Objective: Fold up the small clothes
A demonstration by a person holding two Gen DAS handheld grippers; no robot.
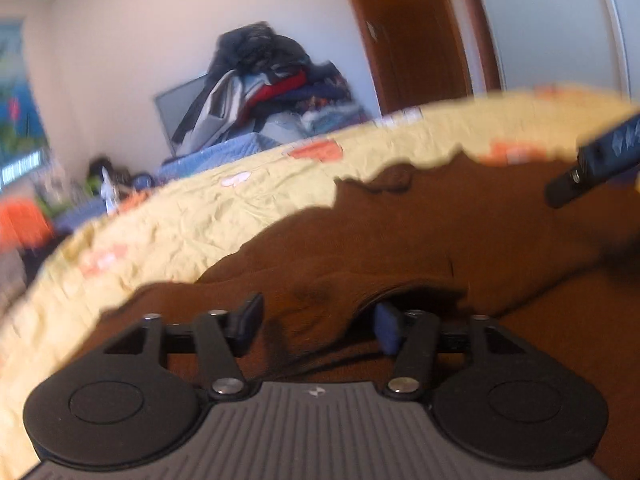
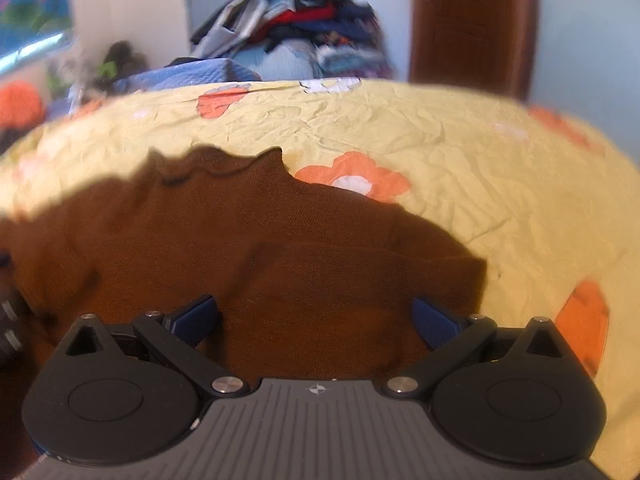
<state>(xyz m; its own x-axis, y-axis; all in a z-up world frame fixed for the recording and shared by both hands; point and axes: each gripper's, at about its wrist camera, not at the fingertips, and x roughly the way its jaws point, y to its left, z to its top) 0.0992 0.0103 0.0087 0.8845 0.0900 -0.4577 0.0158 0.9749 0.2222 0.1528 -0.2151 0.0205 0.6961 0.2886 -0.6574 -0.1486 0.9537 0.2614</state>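
The left gripper [image 1: 316, 330] has its jaws spread, with a raised fold of the brown knit sweater [image 1: 400, 240] between them but not pinched. The right gripper [image 2: 316, 320] is also spread wide, hovering over the sweater's near edge. One sweater lies partly folded on the yellow floral bedsheet [image 2: 440, 128]. Judged step: securing the near edge for a fold. The next move calls for both grippers to close on fabric, then lift together. A clothes pile [image 2: 304, 20] sits beyond.

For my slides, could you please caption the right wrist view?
Open right gripper poised over a brown knit garment spread on a yellow floral bedsheet.
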